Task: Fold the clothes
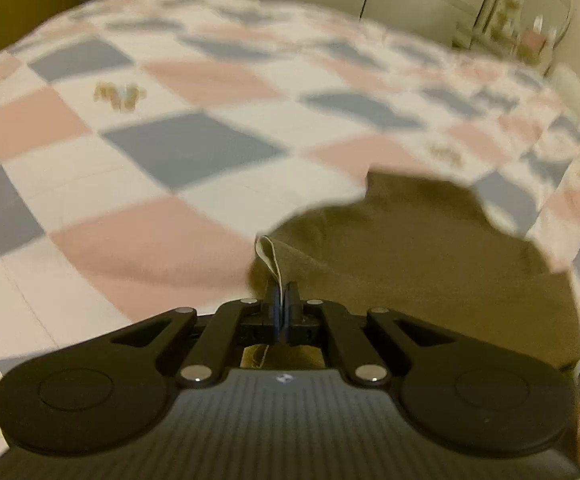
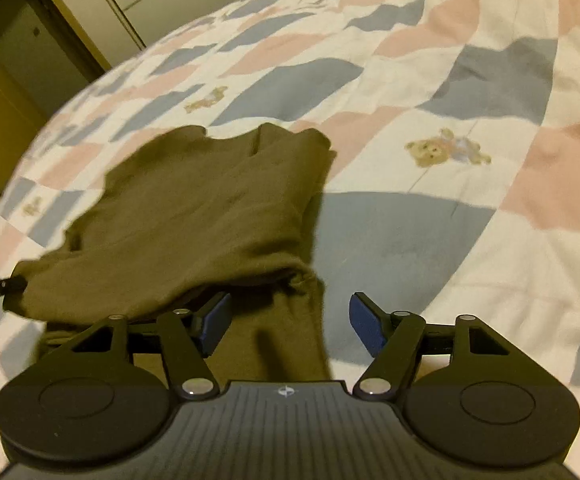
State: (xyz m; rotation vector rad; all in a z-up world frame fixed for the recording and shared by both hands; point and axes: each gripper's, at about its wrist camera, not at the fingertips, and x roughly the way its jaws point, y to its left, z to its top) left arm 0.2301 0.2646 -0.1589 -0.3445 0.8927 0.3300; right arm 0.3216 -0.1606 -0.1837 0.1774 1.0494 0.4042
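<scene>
The olive-brown garment (image 2: 194, 216) lies on the bed, over a checked quilt (image 2: 429, 240) of pink, grey-blue and white squares with small teddy bears. It is partly doubled over: an upper layer drapes across a lower one, and the far edge is bunched and uneven.

The left hand-held gripper (image 1: 282, 300) is pinched tight on a hem edge of the cloth (image 1: 409, 260), a thin strip rising out from between its pads. The right hand-held gripper (image 2: 290, 328) stands wide, its blue pads (image 2: 365, 328) apart over the lower layer and holding nothing — the left pad sits just under the draped fold.

With only one corner held, I judge the main risk is a skewed fold: pulling from that side alone could drag the garment across the soft quilt or let the loose layer slide and crease. The thin grip on the hem might also slip out.
</scene>
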